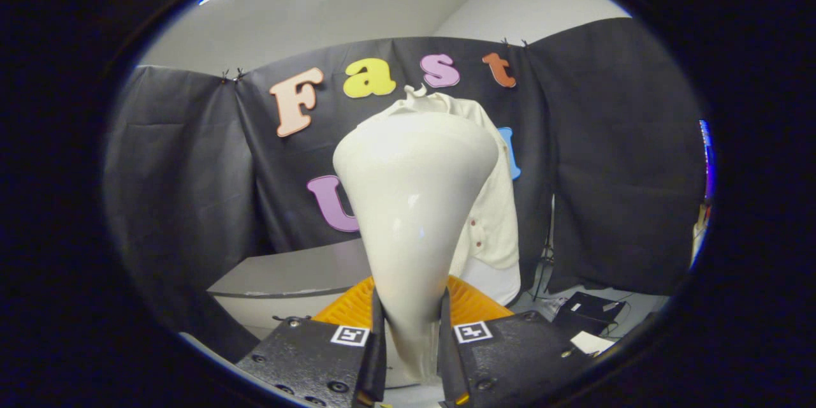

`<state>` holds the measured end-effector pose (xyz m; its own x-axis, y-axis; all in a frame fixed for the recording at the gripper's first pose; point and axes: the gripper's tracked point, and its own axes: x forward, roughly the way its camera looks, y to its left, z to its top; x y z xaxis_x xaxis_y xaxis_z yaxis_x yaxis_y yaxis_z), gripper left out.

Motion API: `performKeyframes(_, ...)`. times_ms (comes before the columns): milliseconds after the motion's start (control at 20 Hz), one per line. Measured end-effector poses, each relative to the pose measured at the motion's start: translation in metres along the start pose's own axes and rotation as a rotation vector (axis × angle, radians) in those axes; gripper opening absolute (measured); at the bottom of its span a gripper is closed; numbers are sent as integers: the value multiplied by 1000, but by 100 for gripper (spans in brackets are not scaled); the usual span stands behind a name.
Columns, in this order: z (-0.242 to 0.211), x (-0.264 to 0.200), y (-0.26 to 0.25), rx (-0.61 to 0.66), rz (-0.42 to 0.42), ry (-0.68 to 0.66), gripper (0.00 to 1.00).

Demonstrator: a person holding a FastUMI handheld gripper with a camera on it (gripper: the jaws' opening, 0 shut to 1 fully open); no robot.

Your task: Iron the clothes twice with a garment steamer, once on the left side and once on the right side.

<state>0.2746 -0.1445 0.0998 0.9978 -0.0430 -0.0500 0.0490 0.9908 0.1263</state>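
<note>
Gripper view shows the gripper clenched on the garment steamer, both fingers pressing its narrow handle; its broad head rises just before the cream garment hanging beyond.

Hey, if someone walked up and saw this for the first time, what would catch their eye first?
The big white steamer would, rising between the jaws of the gripper, which press on its narrow handle from both sides. Right behind its wide head hangs a cream shirt against the black cloth wall. Low down, an orange ribbed thing shows behind the handle.
</note>
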Motion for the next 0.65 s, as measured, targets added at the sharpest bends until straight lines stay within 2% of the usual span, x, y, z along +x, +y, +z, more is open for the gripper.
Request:
performKeyframes(350,30,-12,35,-48,-57,-120,34)
performKeyframes(650,0,-10,39,-128,-72,-52,34)
